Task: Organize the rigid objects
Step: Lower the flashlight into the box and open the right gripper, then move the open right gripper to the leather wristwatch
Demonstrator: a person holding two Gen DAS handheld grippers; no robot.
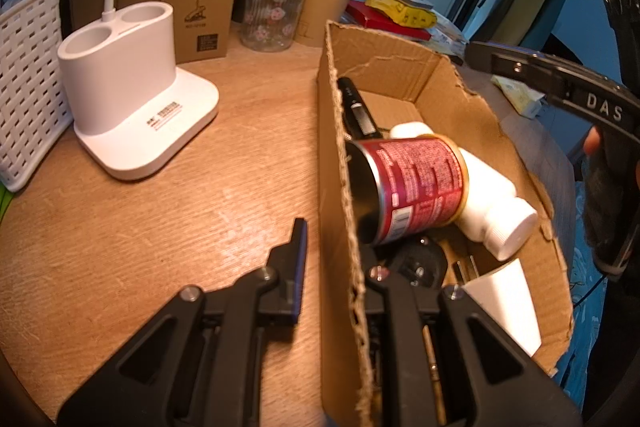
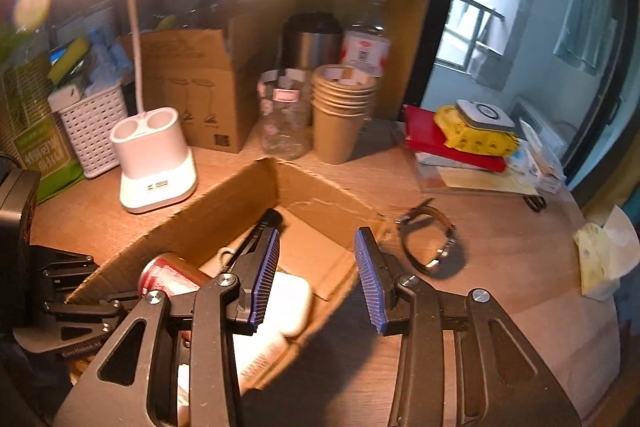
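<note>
Straddling the near wall of the cardboard box (image 1: 400, 75), the left gripper (image 1: 332, 259) is held with jaws spread, seemingly to steady it; inside lie a red can (image 1: 416, 183) and white bottle (image 1: 492, 211); the right gripper (image 2: 318, 275) hovers with jaws spread, empty; a wristwatch (image 2: 432, 243) is left on the bench (image 2: 500, 267), just beside the box, probably next.

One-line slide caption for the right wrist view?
Open right gripper above torn cardboard box; metal-banded wristwatch lies outside on wooden table.
</note>
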